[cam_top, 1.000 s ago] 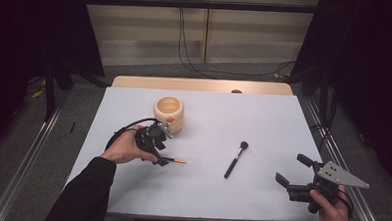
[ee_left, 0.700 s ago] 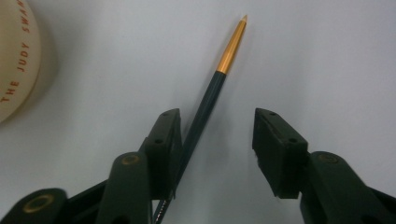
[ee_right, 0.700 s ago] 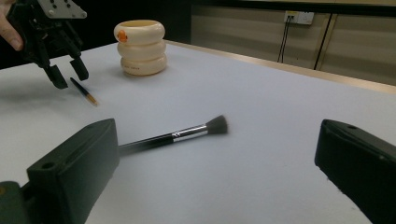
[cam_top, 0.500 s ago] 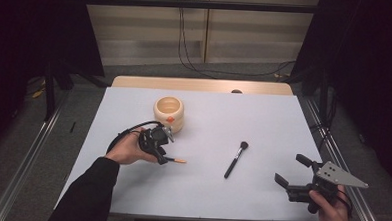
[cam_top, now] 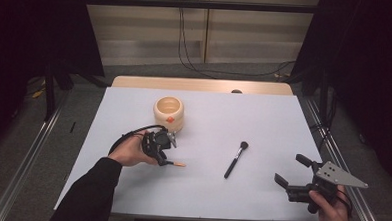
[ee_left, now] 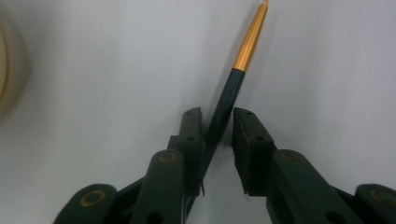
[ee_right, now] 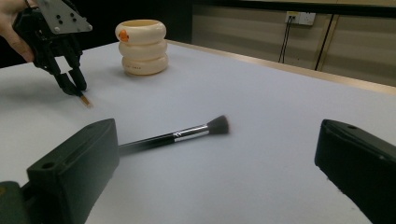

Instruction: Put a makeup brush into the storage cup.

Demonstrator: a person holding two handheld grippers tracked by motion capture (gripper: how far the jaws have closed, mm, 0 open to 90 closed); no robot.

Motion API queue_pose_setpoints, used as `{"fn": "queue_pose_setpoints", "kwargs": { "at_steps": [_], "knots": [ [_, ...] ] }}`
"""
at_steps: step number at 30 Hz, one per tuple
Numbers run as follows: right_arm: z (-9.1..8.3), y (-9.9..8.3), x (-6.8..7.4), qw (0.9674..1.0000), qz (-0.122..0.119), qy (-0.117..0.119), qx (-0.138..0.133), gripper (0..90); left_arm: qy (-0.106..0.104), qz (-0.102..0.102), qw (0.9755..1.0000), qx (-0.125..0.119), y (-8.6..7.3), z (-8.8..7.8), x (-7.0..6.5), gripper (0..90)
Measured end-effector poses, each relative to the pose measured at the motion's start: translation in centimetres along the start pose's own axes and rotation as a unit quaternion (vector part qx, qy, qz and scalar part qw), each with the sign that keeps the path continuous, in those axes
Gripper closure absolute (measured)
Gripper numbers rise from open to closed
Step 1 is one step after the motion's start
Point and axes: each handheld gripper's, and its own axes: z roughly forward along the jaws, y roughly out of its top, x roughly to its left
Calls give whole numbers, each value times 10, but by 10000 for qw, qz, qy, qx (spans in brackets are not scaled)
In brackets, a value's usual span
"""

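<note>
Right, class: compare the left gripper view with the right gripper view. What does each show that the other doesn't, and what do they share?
Left gripper view alone: a close look at the thin brush, its dark handle between the left gripper jaws, its gold ferrule pointing away, and a gap on one side of the handle.

Right gripper view alone: the black makeup brush lying on the table, the right gripper wide open around empty air, the back wall and a wall socket.

Both: the white table, the cream ringed pot and the thin brush.
</note>
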Motion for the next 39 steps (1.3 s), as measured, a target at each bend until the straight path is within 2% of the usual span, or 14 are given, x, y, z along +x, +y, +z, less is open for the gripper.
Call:
{"fn": "queue_pose_setpoints", "kwargs": {
  "at_steps": [3, 5, 8, 12, 17, 20, 22, 27, 34, 35, 36, 37, 38, 39],
  "knots": [
    [0, 0, 0, 10000, 7, -3, 0, 0, -54, 10, 10000, 23, 0, 0, 0, 791],
    [0, 0, 0, 10000, 9, -2, 12, 0, -58, -90, 9999, -10, 1, 1, 0, 795],
    [0, 0, 0, 10000, 5, 2, 13, 0, -82, -115, 9999, -1, 1, 1, 0, 811],
    [0, 0, 0, 10000, -5, 10, 6, 0, 54, 20, 10000, 29, 1, 1, -2, 835],
    [1, 0, 0, 10000, 26, 17, 35, 0, 32, -187, 9998, -21, 1, 1, -2, 835],
    [0, 0, -1, 10000, 20, -8, 32, 0, 20, -141, 9999, 26, 1, -1, -2, 836],
    [0, 0, -1, 10000, 32, 8, 47, 0, 37, -220, 9997, -71, -1, 0, -2, 836],
    [0, 0, 0, 10000, -3, -13, 31, 0, 9, -281, 9996, -88, -2, -3, 0, 836],
    [0, 0, -1, 10000, 36, -7, 45, 0, 108, -480, 9977, -472, -6, -14, 3, 836],
    [0, 0, -1, 10000, 29, 0, 39, 0, 167, -540, 9969, -544, -7, -15, 2, 836],
    [0, 0, -1, 10000, 33, -1, 43, 0, 114, -639, 9954, -702, -8, -17, 2, 836],
    [0, 0, -1, 10000, 34, -2, 44, 0, 114, -639, 9954, -702, -8, -17, 2, 836],
    [0, 0, -1, 10000, 33, 3, 41, 0, 113, -706, 9937, -860, -9, -20, 3, 836],
    [0, 0, -1, 10000, 38, 5, 43, 0, 113, -706, 9937, -860, -9, -20, 3, 836]
  ]
}}
